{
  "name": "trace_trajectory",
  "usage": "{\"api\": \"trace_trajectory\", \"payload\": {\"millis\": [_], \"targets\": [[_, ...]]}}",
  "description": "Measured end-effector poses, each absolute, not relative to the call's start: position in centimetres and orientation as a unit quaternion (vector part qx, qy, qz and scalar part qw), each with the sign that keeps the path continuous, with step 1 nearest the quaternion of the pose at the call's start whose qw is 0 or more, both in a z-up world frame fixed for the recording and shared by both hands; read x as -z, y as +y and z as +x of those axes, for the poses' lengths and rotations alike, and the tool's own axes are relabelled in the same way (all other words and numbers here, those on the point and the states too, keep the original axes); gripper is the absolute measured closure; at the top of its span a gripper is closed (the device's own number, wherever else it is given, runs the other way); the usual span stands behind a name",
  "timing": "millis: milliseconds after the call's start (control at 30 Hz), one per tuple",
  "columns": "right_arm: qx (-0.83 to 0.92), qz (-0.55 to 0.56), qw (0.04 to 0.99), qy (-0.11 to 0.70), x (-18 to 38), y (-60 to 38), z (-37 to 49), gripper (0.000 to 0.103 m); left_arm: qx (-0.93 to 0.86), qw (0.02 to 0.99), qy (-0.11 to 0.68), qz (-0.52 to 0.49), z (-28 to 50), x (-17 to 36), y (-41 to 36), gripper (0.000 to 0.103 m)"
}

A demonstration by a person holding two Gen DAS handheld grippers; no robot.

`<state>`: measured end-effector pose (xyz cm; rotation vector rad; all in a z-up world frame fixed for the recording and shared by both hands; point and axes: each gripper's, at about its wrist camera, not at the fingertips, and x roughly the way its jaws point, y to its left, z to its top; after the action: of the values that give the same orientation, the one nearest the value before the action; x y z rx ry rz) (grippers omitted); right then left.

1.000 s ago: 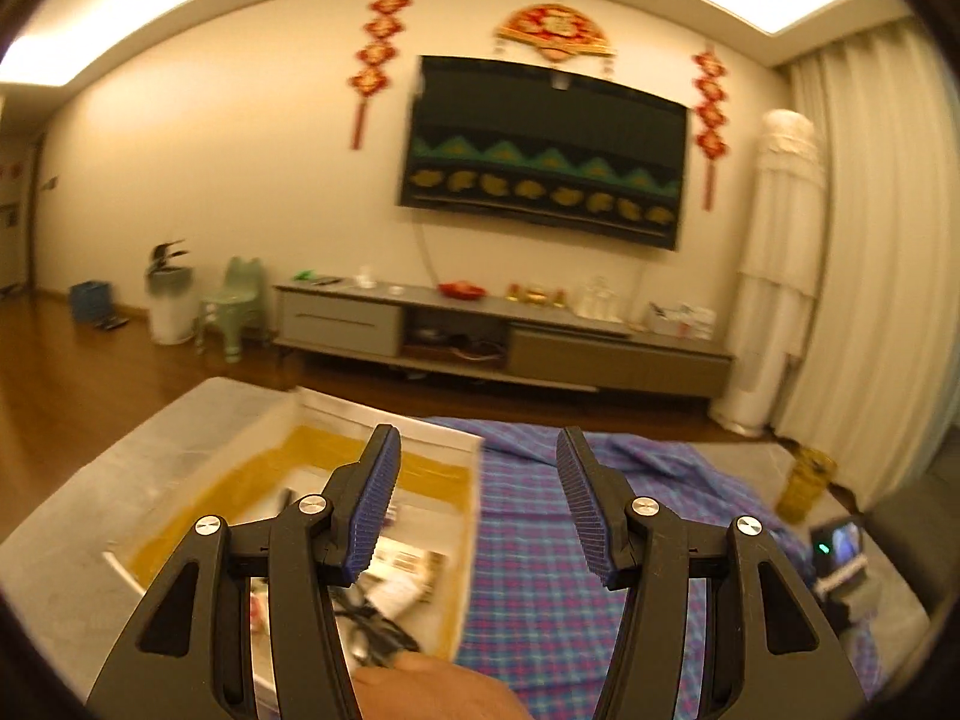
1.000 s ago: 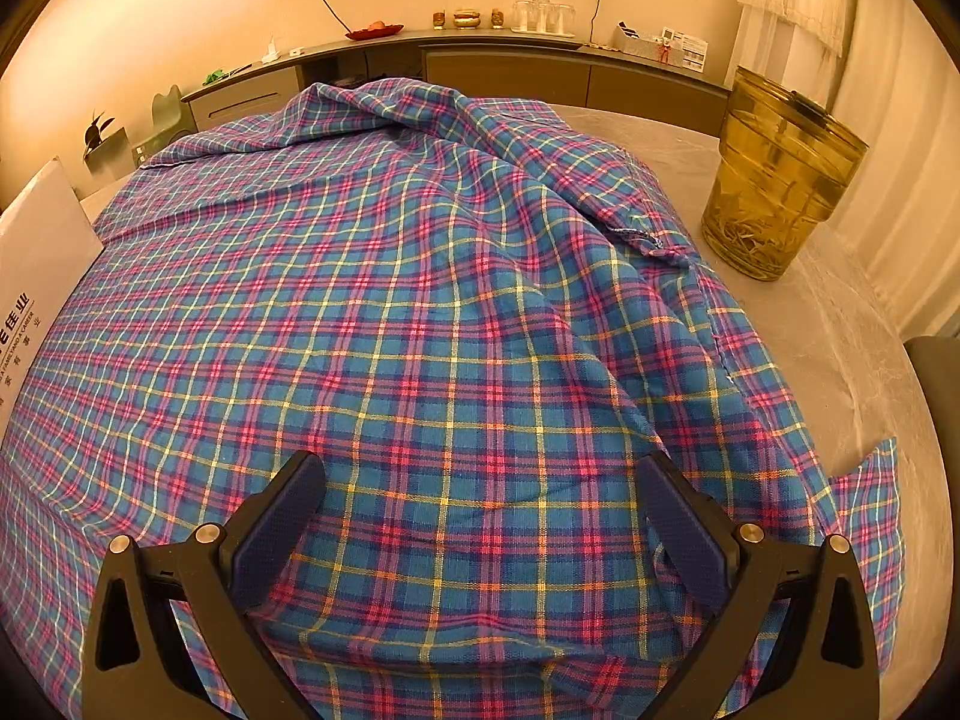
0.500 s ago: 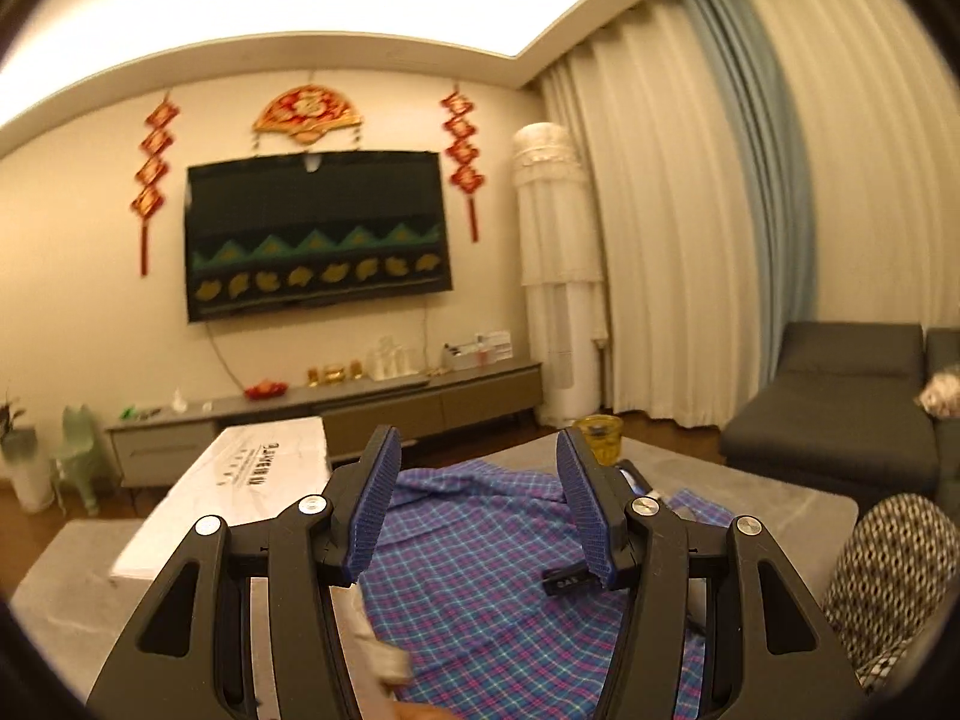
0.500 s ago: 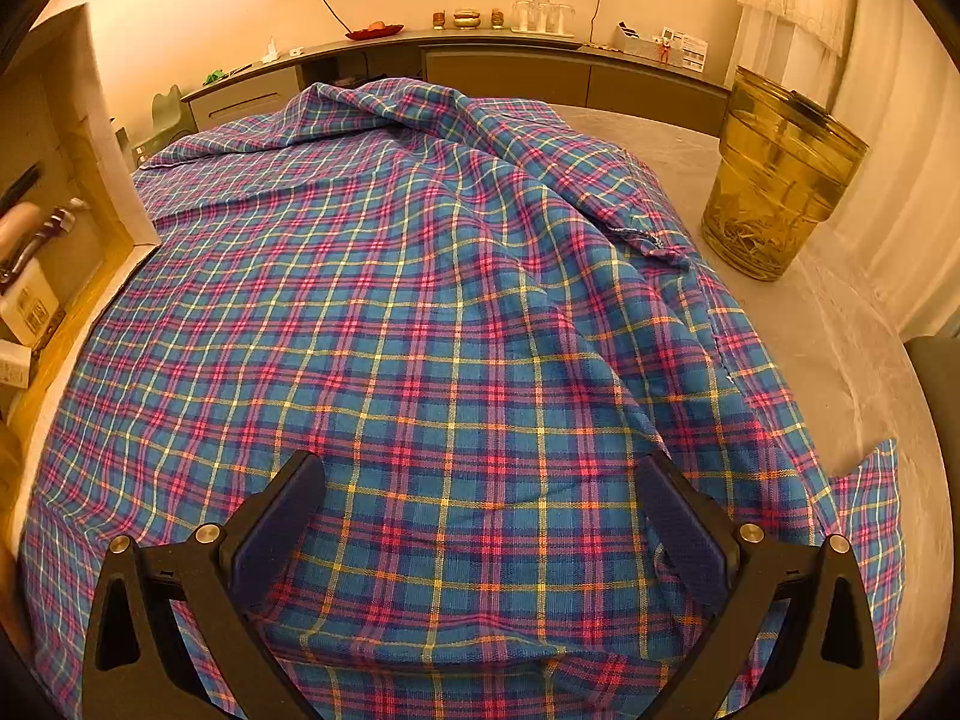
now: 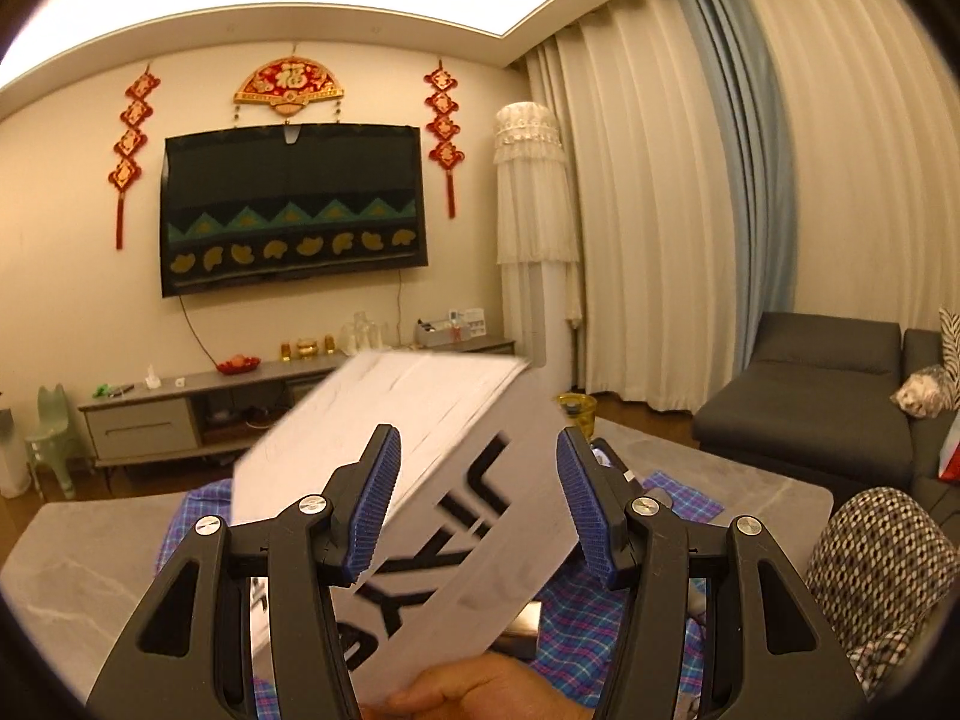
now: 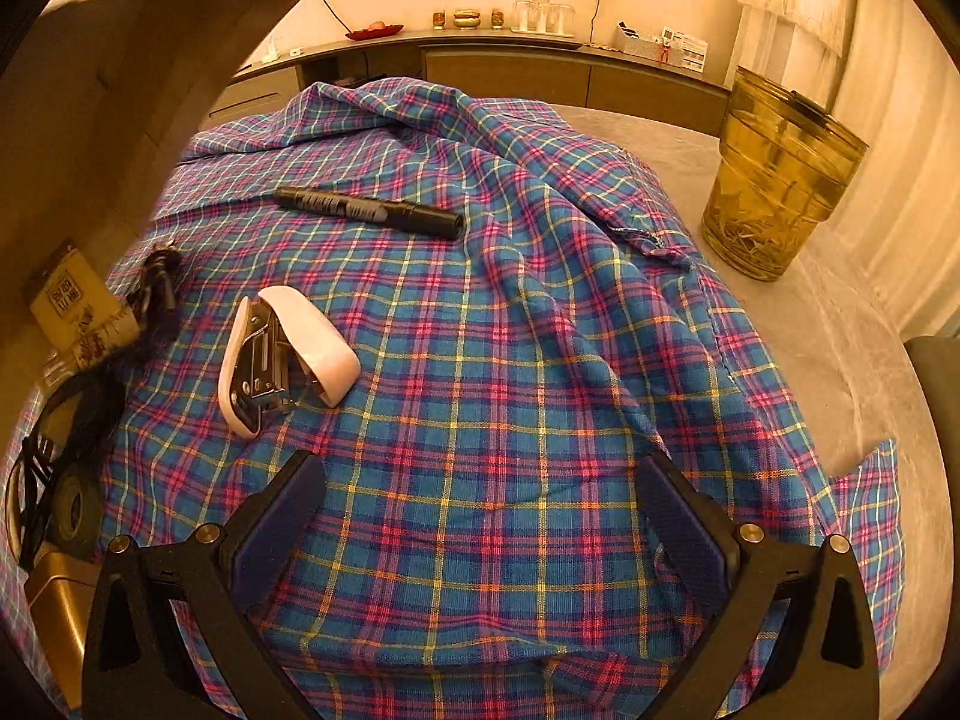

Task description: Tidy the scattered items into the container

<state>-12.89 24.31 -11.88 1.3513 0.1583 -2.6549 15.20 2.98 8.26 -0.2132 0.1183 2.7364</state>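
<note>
Cardboard box (image 6: 120, 96) tipped up at plaid cloth's (image 6: 510, 360) left edge, held by a bare hand (image 5: 468, 690); light, stiff, grip a wall. Stapler (image 6: 282, 354) left of cloth's centre: hard, slick; pinch across body. Marker (image 6: 369, 213) beyond it: rolls; take mid-barrel. My left gripper (image 5: 477, 504) and right gripper (image 6: 480, 516): both spread, empty.

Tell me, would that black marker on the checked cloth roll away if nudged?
Probably, if pushed from the side: the marker is a round barrel lying flat. The rumpled cloth beneath should slow it. It looks stiff and light, so the open right hand-held gripper could likely pinch it across the barrel.
</note>
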Motion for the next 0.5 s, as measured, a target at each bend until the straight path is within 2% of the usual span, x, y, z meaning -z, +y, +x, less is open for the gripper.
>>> {"api": "trace_trajectory", "payload": {"millis": [200, 500], "targets": [[0.887, 0.451, 0.078, 0.053, 12.0, 24.1, -12.8, 0.000, -0.980, 0.185, 0.058, -0.052, 15.6, -8.7, 3.1, 0.045], [0.888, 0.451, 0.078, 0.053, 12.0, 24.1, -12.8, 0.000, -0.986, 0.161, -0.016, -0.048, 14.5, -9.9, -0.6, 0.042]]}}
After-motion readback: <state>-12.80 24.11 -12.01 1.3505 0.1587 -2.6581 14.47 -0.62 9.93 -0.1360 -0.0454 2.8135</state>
